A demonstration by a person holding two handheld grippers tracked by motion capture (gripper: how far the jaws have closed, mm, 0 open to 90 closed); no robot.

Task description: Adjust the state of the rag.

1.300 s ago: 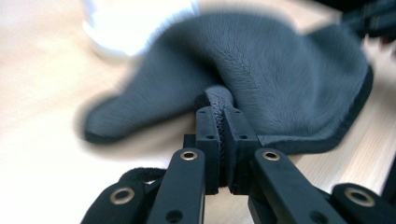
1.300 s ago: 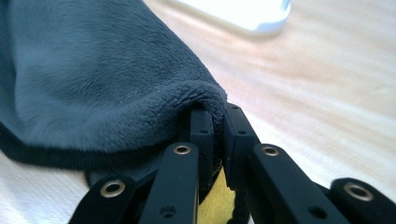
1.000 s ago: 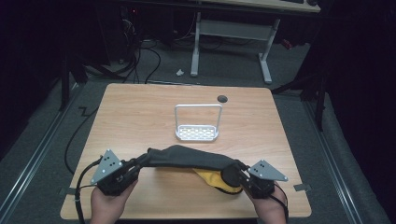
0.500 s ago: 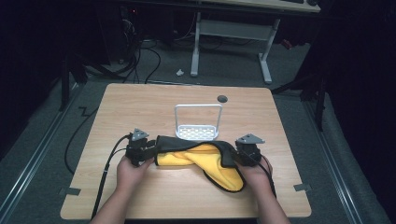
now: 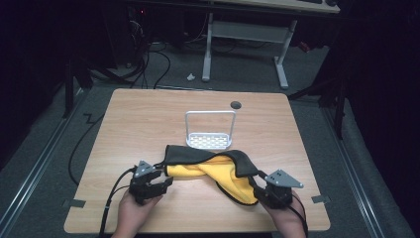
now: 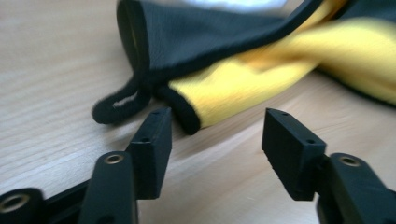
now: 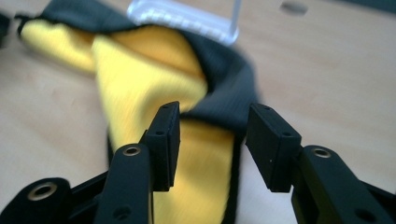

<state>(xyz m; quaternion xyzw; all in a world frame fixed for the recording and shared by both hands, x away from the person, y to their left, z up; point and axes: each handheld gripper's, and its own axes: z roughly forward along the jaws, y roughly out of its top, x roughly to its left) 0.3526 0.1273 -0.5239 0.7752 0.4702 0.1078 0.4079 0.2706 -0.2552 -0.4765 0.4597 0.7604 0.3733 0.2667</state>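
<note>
Release step in hand: yellow-and-black cloth (image 5: 213,168) laid crumpled on wooden table (image 5: 148,119), just in front of wire rack (image 5: 210,133). Left gripper (image 5: 166,182) and right gripper (image 5: 257,186) jaws just opened, gripping nothing. Next, probably: regrasp corners, fold flat.

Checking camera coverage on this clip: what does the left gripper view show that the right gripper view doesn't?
Left gripper view alone: the cloth's black hanging loop lying on the wood, beside a black-edged yellow corner just ahead of the open left gripper.

Right gripper view alone: the white perforated stand behind the cloth, the round hole in the table, and the right gripper, open with yellow fabric between its jaws.

Both: the black-and-yellow cloth lying twisted on the wooden table.
</note>
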